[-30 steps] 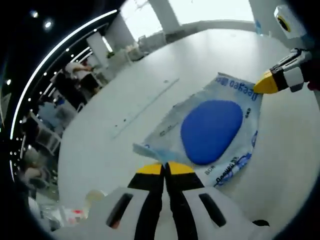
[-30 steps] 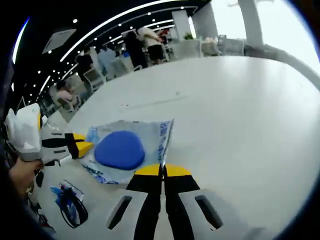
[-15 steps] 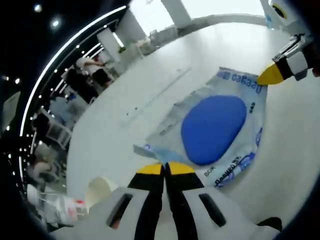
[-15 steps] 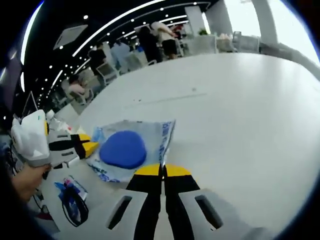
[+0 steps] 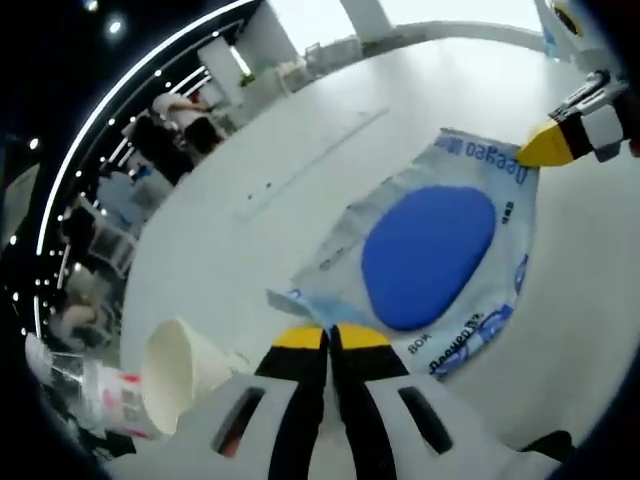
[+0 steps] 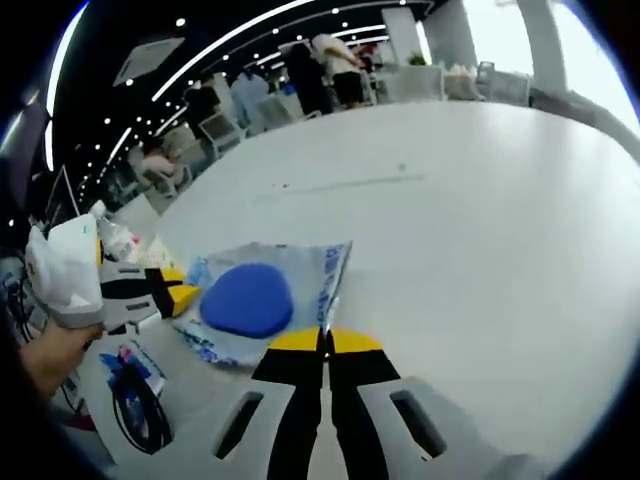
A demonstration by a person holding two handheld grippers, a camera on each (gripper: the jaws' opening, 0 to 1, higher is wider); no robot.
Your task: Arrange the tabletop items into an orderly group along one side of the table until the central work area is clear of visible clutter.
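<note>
Packet [image 5: 430,255]: clear plastic pouch with blue print, holding a flat blue oval pad; it lies on the white surface [image 5: 260,250], stretched between the two hand-held grippers. In the right gripper view the same packet [image 6: 262,300] sits just beyond the near jaws.
Writing: blue lettering along the packet's far edge and lower edge, upside down in the left gripper view; a word like "Deeyeo" can be guessed but not confirmed. Small black print near the lower edge reads roughly "BOX".
Left hand-held gripper [image 5: 331,337]: yellow-tipped jaws pressed together on the packet's near corner; seen in the right gripper view [image 6: 182,294] at the packet's left edge, held by a hand [image 6: 50,350].
Right hand-held gripper [image 6: 322,341]: jaws together, pinching the packet's near corner; seen in the left gripper view [image 5: 548,148] at the packet's far corner.
Paper cup [image 5: 180,372]: white, lying on its side, mouth toward the camera, beside the left jaws.
Second packet [image 6: 135,395]: blue-printed pouch, apart from the first, lower left.
Background: people and chairs beyond the surface.
</note>
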